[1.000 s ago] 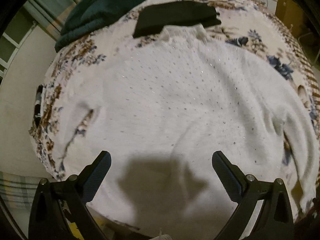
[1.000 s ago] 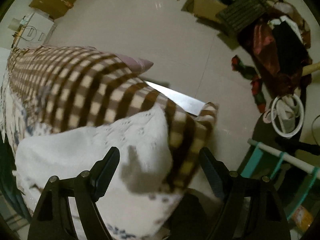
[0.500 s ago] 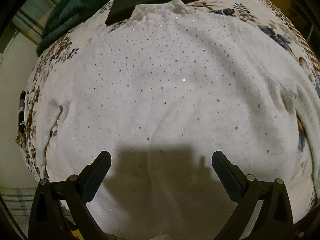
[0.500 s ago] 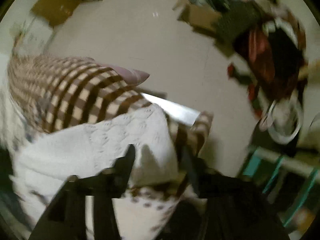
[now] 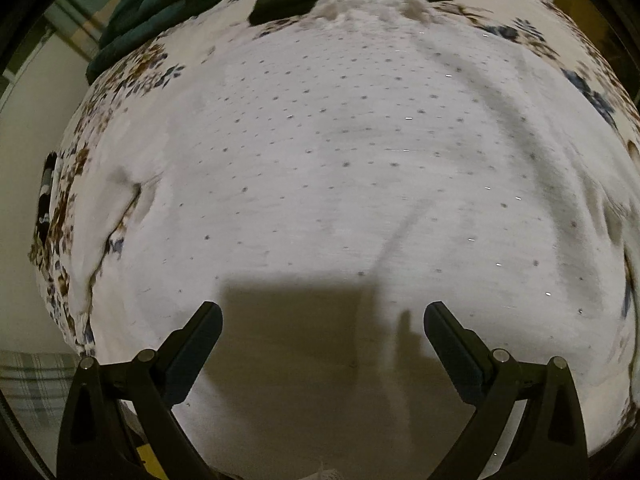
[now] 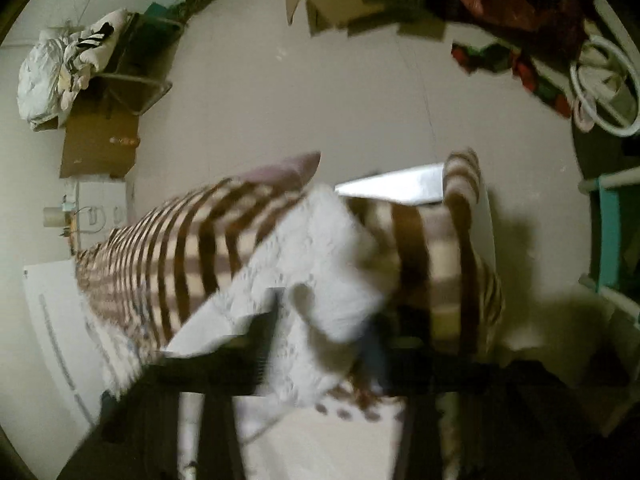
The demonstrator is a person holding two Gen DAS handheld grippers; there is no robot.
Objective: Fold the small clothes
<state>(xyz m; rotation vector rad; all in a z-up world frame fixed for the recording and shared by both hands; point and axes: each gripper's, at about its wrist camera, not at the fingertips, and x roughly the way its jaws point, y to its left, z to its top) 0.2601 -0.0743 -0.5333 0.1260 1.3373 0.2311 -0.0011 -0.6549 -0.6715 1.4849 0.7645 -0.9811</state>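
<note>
This is a bedroom in a lived-in home. A bed with a floral bedsheet (image 5: pixel 132 76) fills the left wrist view, and a dark green blanket (image 5: pixel 160 4) lies bunched at its far end. In the right wrist view a brown checked blanket (image 6: pixel 192 256) drapes over the bed's edge. Beyond the bed, on the pale floor (image 6: pixel 340 100), sit open cardboard boxes (image 6: pixel 336 4), a heap of clothes (image 6: pixel 516 8) and a stuffed white plastic bag (image 6: pixel 40 76).

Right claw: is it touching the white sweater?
Touching. In the blurred right wrist view, the right claw is shut on a bunched fold of the sweater, lifting it off the checked blanket.
</note>
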